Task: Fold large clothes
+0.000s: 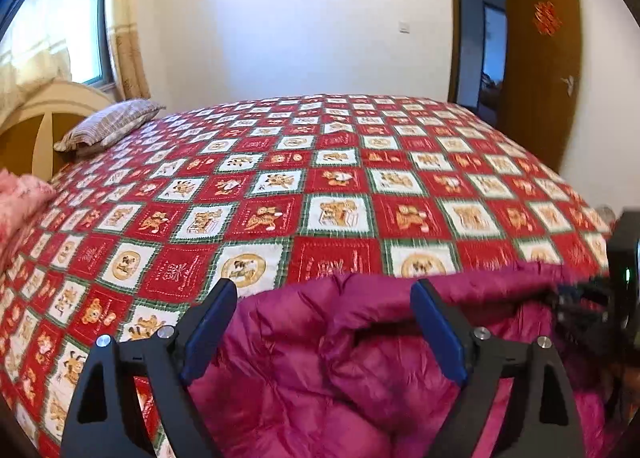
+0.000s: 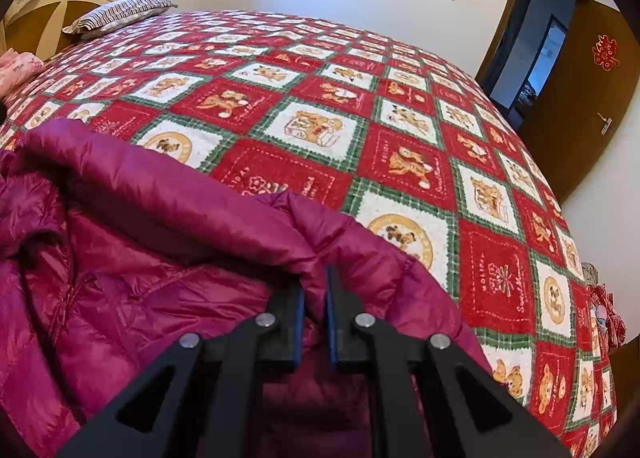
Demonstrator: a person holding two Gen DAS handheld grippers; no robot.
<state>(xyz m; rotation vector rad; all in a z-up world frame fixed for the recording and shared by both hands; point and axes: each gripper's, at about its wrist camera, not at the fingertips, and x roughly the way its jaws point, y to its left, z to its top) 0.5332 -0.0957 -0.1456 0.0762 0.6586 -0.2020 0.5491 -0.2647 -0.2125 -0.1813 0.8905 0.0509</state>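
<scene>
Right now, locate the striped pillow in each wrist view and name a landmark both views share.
Left wrist view: striped pillow at mid-left, on the far corner of the bed beside the headboard.
Right wrist view: striped pillow at upper left, same corner.
Shared landmark: the open brown door at right in both.

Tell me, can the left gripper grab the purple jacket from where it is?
Probably yes. The left gripper is open wide right over the jacket, with nothing between them. The right gripper is shut on a fold of the jacket farther along, so it should not block the way.
</scene>
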